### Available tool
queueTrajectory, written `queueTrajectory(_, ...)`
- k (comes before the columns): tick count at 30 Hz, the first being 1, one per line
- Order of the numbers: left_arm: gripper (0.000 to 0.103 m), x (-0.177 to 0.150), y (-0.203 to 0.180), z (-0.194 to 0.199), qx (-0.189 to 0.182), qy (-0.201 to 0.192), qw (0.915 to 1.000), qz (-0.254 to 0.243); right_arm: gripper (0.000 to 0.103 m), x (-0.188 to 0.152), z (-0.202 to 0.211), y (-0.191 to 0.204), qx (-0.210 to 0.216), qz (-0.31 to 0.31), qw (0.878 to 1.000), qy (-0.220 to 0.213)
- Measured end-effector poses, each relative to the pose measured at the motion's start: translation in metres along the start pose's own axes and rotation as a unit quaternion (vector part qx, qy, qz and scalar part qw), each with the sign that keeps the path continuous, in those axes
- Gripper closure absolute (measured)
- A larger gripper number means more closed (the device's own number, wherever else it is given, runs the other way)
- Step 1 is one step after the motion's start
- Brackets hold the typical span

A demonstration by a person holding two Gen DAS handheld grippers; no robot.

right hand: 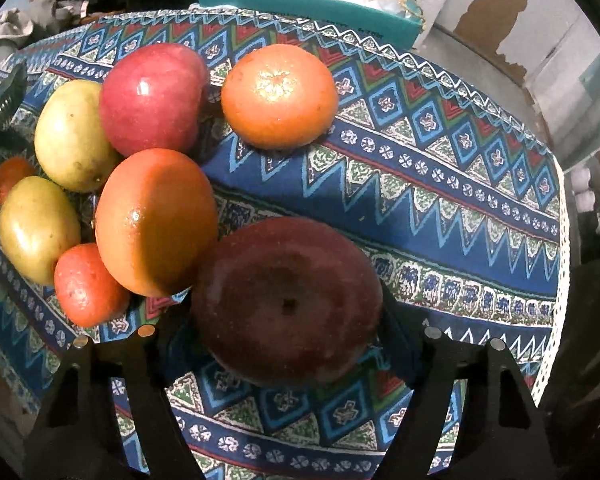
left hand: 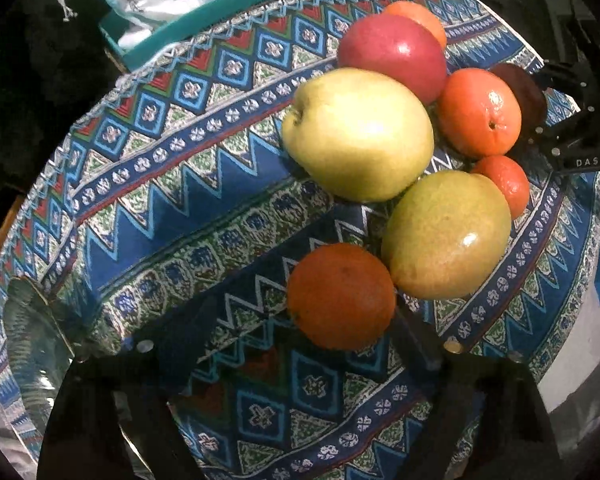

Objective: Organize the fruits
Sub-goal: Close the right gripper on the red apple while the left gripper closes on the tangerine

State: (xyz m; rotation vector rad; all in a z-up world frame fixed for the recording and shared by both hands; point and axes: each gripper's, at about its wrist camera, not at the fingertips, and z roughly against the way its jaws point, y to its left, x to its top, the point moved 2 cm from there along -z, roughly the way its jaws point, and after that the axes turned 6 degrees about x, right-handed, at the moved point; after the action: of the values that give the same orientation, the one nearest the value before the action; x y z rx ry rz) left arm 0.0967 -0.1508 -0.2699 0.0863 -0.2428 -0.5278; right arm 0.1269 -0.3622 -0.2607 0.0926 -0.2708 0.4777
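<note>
A cluster of fruit lies on a table with a blue patterned cloth point(left hand: 188, 184). In the left wrist view, my left gripper point(left hand: 296, 340) is open, and an orange point(left hand: 340, 296) sits at its right fingertip. Beyond lie two yellow-green pears point(left hand: 358, 134) point(left hand: 446, 236), a red apple point(left hand: 394, 56) and more oranges point(left hand: 478, 112). In the right wrist view, my right gripper point(right hand: 288, 332) is open around a dark red apple point(right hand: 286, 300). To its left are an orange point(right hand: 156, 220), a red apple point(right hand: 152, 98), the pears point(right hand: 74, 136) and a small orange point(right hand: 88, 286). Another orange point(right hand: 280, 96) lies apart.
A teal box point(left hand: 216, 12) of crumpled white paper stands past the table's far edge, also in the right wrist view point(right hand: 312, 4). A glass dish point(left hand: 32, 340) sits at the table's left edge. The right gripper's black frame point(left hand: 568, 136) shows beyond the fruit.
</note>
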Motion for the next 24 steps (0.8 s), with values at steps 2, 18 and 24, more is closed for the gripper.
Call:
queueTrajectory(2, 0.034, 0.001, -0.004, 0.0, 0.0, -0.004, 1.0, -0.008, 0.025, -0.002, 0.001, -0.002, 0.003, -0.009, 1.0, -0.006)
queueTrajectory(18, 0.072, -0.005, 0.002, 0.02, -0.047, -0.024, 0.9984, 0.023, 0.026, -0.014, 0.037, -0.036, 0.007, -0.112, 0.993, -0.042)
queueTrajectory(24, 0.046, -0.007, -0.005, 0.02, -0.029, -0.012, 0.9993, 0.019, 0.026, -0.021, 0.046, -0.036, 0.008, -0.121, 0.992, -0.044)
